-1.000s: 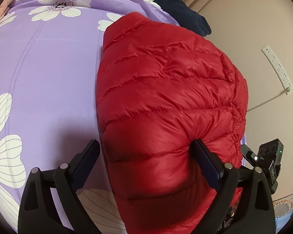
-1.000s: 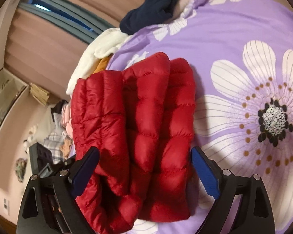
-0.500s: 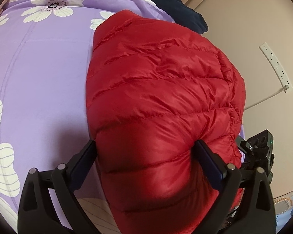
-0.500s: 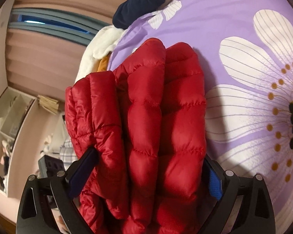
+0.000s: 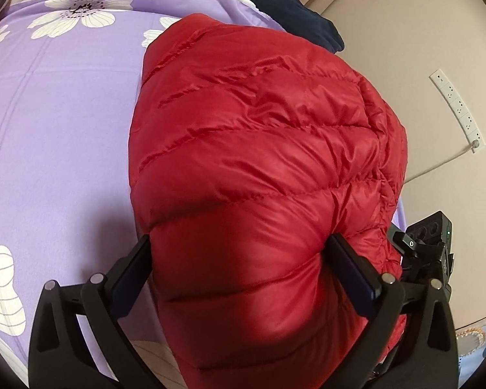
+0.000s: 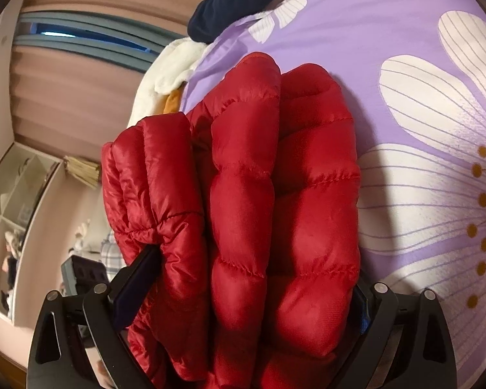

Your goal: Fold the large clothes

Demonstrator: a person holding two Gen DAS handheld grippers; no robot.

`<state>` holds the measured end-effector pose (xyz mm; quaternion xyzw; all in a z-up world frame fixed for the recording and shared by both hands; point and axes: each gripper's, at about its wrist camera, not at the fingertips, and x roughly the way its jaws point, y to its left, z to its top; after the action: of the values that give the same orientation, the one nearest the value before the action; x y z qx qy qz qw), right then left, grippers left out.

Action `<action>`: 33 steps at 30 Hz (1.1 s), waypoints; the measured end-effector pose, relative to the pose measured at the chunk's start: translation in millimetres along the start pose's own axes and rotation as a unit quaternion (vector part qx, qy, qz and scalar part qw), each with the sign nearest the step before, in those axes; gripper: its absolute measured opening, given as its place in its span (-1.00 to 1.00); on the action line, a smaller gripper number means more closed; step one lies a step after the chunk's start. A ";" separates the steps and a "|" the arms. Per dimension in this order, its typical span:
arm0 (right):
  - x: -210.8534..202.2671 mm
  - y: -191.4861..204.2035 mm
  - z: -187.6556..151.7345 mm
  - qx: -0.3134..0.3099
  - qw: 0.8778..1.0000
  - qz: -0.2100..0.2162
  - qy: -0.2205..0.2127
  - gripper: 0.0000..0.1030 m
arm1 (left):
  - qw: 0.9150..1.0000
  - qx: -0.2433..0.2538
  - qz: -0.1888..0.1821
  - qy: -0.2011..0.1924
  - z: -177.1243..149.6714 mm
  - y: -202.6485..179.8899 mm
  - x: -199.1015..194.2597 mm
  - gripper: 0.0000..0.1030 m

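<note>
The folded red down jacket (image 5: 262, 175) lies on our purple floral bedspread (image 5: 58, 136). Our left gripper (image 5: 243, 278), jaws just widened, and right gripper (image 6: 249, 295) straddle the bundle at full spread; released, the puffy layers may spring apart.

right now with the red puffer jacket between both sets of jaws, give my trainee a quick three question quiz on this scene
1. True or false: the red puffer jacket lies on a plain white sheet.
2. Multiple choice: which garment lies at the bed's far edge beyond the jacket? A) navy garment B) green towel C) striped shirt
3. Fill in: the bedsheet is purple, printed with white ____.

Key
1. False. It lies on the purple floral bedsheet, bulging between the wide jaws of the left gripper and the right gripper.
2. A, the navy garment.
3. Flowers.
</note>
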<state>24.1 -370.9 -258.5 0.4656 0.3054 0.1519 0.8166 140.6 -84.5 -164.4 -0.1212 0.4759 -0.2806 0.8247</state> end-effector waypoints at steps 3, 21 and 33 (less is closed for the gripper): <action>0.7 2.2 -1.0 -0.006 1.000 -0.004 0.001 0.89 | 1.000 0.007 0.008 -0.003 -0.9 -4.6 0.8 1.00; -1.9 13.8 -9.4 -0.038 0.999 0.002 -0.014 0.37 | 0.995 0.067 0.063 -0.024 -7.2 -24.3 -6.6 0.80; -3.4 38.9 -15.8 -0.098 0.994 -0.011 -0.043 0.05 | 0.991 0.094 0.090 -0.042 -14.8 -33.7 -16.4 0.59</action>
<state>12.9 -341.9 -230.0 0.3864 0.2591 0.1523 0.8720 109.9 -101.4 -144.6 -0.0116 0.4211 -0.2433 0.8737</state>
